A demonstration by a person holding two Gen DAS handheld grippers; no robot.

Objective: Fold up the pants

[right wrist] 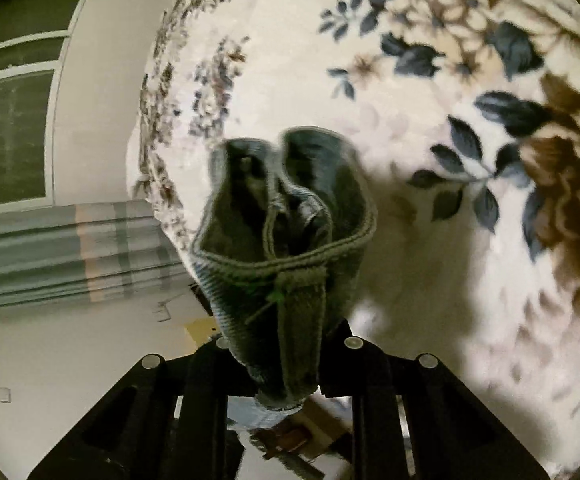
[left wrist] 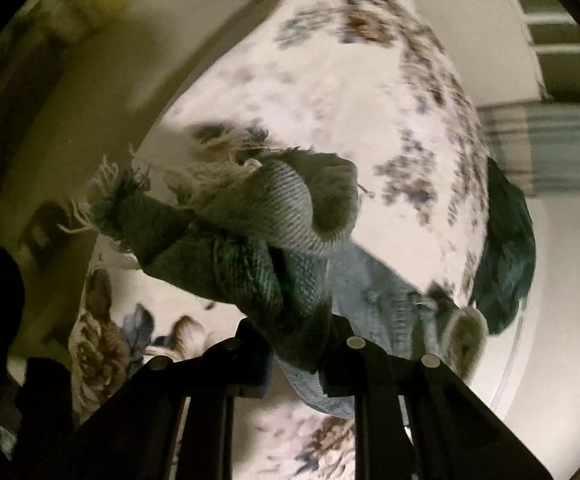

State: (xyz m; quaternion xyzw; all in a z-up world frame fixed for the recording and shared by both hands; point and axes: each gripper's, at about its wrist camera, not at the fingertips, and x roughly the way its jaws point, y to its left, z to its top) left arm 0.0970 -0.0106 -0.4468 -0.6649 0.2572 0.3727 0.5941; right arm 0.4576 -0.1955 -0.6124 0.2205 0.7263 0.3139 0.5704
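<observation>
Each wrist camera looks forward along its own claw, down onto the floral bedspread (left wrist: 330, 92) from close above. Denim pants (left wrist: 250, 240) bunched between the fingers fill each foreground. Both views share the bedspread (right wrist: 430, 240), pants (right wrist: 286, 220) and striped curtain (right wrist: 70, 252).

Both views are pretty dim with a yellowish-green cast, and the fisheye bends everything hard toward the black corners. Motion blur smears the floral blanket (left wrist: 330, 92) and the denim pants (right wrist: 286, 216). Soft shadows fall on the blanket, with the black gripper frames nearly silhouetted.
</observation>
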